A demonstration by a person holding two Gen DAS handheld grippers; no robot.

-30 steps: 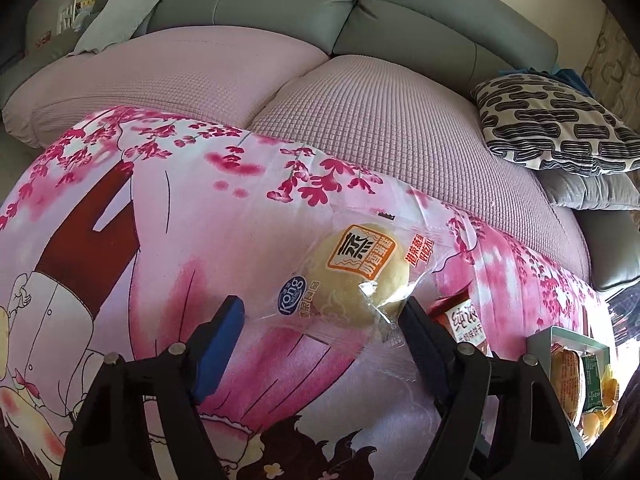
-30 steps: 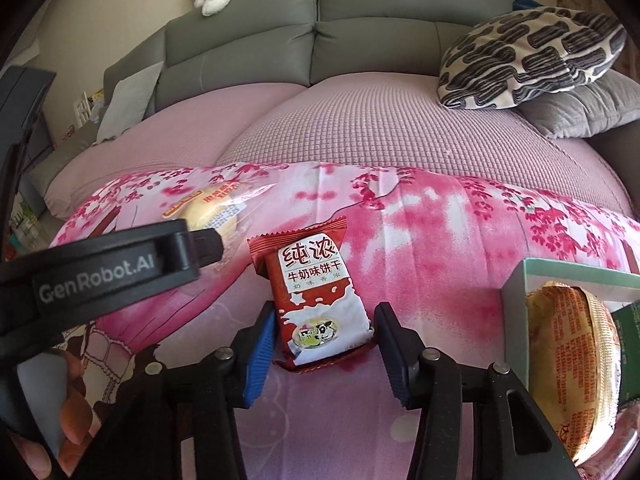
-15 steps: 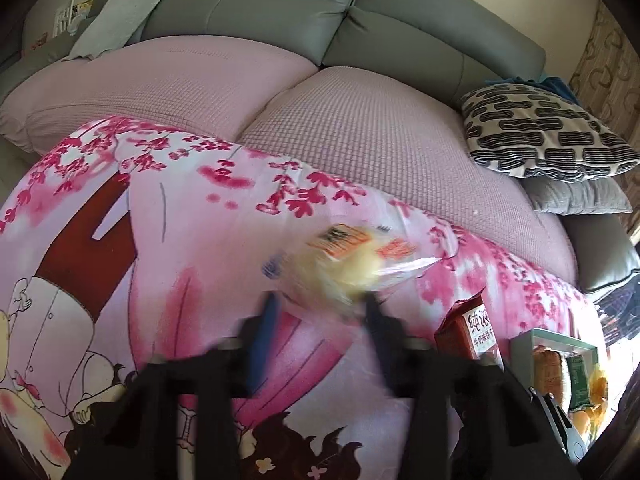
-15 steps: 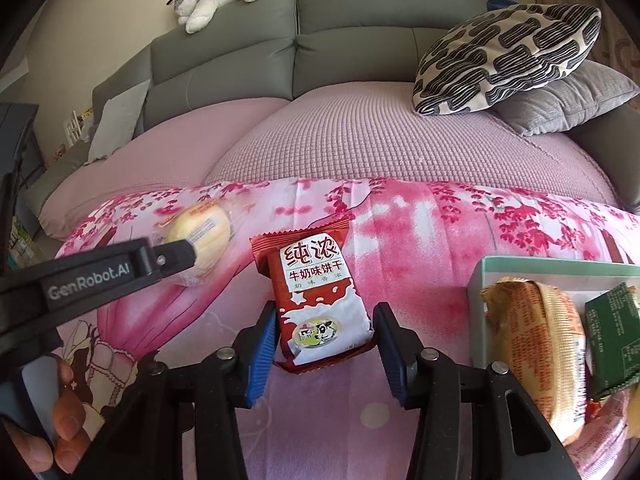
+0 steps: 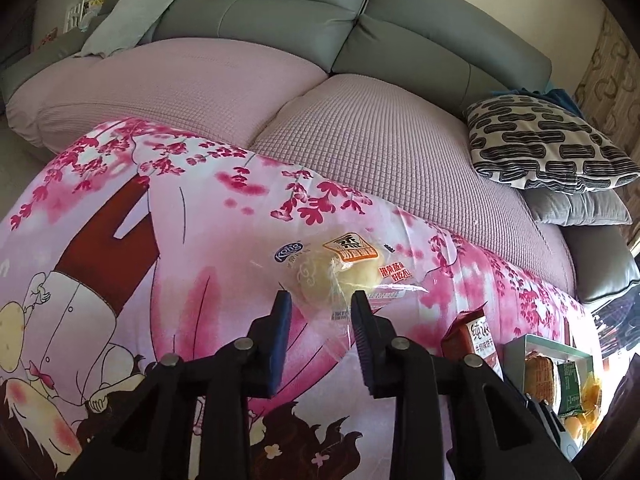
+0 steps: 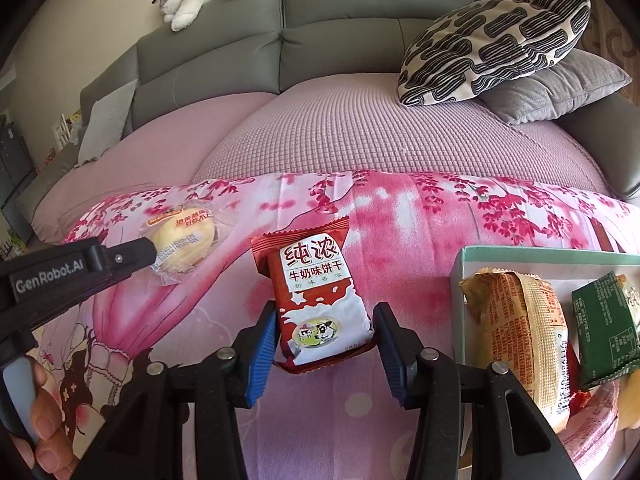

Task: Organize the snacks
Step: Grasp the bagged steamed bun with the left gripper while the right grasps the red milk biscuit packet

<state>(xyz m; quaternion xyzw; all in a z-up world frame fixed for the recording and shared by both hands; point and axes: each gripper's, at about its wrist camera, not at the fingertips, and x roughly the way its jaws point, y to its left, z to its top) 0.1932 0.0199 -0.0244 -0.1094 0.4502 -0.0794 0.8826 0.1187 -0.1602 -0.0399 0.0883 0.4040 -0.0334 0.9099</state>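
With our left gripper (image 5: 320, 300) newly clamped on the wrapped bun (image 5: 338, 276) upon the pink blanket (image 5: 200, 240), our right gripper (image 6: 324, 332) apparently pinches the biscuit packet (image 6: 316, 300); both await the box (image 6: 520, 254).

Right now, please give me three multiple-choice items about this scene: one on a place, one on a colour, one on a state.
1. Where does the box stand, seen from the right gripper?
A. to its right
B. to its left
C. on the sofa back

2. What main colour is the biscuit pack?
A. blue
B. red and white
C. black

3. What is the left gripper doing?
A. hanging open
B. gripping a pillow
C. pinching the bun's clear wrapper

Answers: 1 A, box sits at the right edge; 2 B, red wrapper, white panel; 3 C, wrapper caught between its fingers.
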